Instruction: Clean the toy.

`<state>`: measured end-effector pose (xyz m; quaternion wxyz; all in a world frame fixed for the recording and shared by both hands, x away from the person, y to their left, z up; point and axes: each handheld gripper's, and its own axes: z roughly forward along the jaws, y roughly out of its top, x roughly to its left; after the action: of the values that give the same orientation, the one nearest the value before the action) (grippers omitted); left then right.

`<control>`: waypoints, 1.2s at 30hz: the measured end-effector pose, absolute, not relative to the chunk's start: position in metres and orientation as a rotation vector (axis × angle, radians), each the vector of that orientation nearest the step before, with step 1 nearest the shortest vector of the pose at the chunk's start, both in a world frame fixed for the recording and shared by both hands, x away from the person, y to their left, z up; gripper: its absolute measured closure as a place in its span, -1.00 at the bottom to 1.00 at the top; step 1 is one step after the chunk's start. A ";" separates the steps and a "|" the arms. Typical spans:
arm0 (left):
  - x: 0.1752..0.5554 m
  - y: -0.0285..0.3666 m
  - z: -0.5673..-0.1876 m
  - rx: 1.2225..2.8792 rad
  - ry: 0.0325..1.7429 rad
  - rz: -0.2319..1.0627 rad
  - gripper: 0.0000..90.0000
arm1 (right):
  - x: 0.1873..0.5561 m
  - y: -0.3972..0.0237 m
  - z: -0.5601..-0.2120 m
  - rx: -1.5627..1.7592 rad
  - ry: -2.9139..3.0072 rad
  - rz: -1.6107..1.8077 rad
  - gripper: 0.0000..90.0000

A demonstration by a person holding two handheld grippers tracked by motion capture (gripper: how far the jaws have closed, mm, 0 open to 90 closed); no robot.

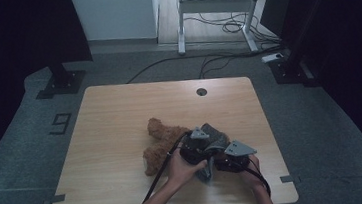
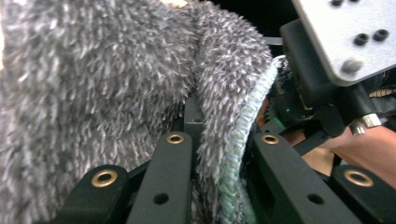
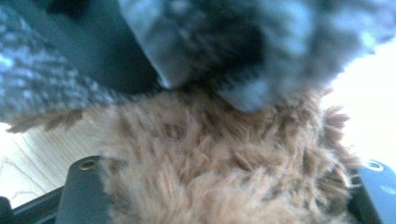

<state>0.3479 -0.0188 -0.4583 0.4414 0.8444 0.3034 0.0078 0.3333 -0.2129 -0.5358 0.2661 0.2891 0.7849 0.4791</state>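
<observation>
Your left gripper [image 1: 199,148] has its jaws clamped on the grey cloth [image 2: 140,84] by its hemmed edge. Your right gripper [image 1: 232,158] has its jaws partly open around the brown plush [image 3: 219,158]. Both lie near the bench's [image 1: 120,118] front edge, grey floor around.

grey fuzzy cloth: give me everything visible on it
The grey cloth is shaggy, long-piled fabric, grey flecked with white, with a pale teal stitched hem along one edge. It is bunched and folded, not flat, near the table's front middle beside the brown plush toy. The left gripper is shut on a fold at the hem.
</observation>
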 end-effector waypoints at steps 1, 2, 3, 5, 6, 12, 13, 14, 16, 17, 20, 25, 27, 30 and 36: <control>0.348 -0.015 -0.459 2.093 0.759 0.025 0.82 | 0.334 -0.213 -0.536 0.778 2.119 1.293 -0.29; 0.349 -0.010 -0.459 2.090 0.769 0.035 0.82 | 0.334 -0.214 -0.536 0.777 2.120 1.292 -0.29; 0.349 -0.005 -0.460 2.081 0.782 0.044 0.83 | 0.333 -0.214 -0.536 0.779 2.120 1.293 -0.29; 0.351 0.007 -0.461 2.064 0.814 0.061 0.83 | 0.333 -0.215 -0.537 0.786 2.115 1.300 -0.29; 0.352 0.014 -0.462 2.052 0.828 0.063 0.83 | 0.334 -0.215 -0.538 0.786 2.114 1.304 -0.29; 0.347 0.054 -0.463 1.980 0.863 0.072 0.83 | 0.334 -0.216 -0.538 0.788 2.114 1.313 -0.29; 0.347 0.054 -0.463 1.980 0.863 0.072 0.83 | 0.334 -0.216 -0.538 0.788 2.114 1.313 -0.29; 0.345 0.062 -0.463 1.972 0.863 0.079 0.83 | 0.334 -0.217 -0.538 0.788 2.114 1.318 -0.29; 0.344 0.071 -0.463 1.965 0.871 0.082 0.83 | 0.334 -0.218 -0.538 0.788 2.115 1.317 -0.30; 0.344 0.071 -0.463 1.965 0.871 0.082 0.83 | 0.334 -0.218 -0.538 0.788 2.115 1.317 -0.30; 0.343 0.085 -0.464 1.955 0.886 0.082 0.83 | 0.334 -0.218 -0.538 0.788 2.114 1.318 -0.30; 0.342 0.116 -0.465 1.936 0.933 0.097 0.83 | 0.334 -0.218 -0.539 0.789 2.112 1.324 -0.30; 0.342 0.129 -0.467 1.925 0.961 0.102 0.83 | 0.334 -0.219 -0.539 0.786 2.113 1.325 -0.30; 0.345 0.153 -0.472 1.907 1.020 0.120 0.83 | 0.334 -0.219 -0.538 0.782 2.116 1.323 -0.30; 0.349 0.168 -0.471 1.871 1.057 0.119 0.82 | 0.336 -0.220 -0.539 0.790 2.107 1.322 -0.31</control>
<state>0.3490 0.1683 -0.4712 0.4747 0.7651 0.4323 0.0487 0.3357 -0.2202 -0.5389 0.2626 0.2920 0.7791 0.4887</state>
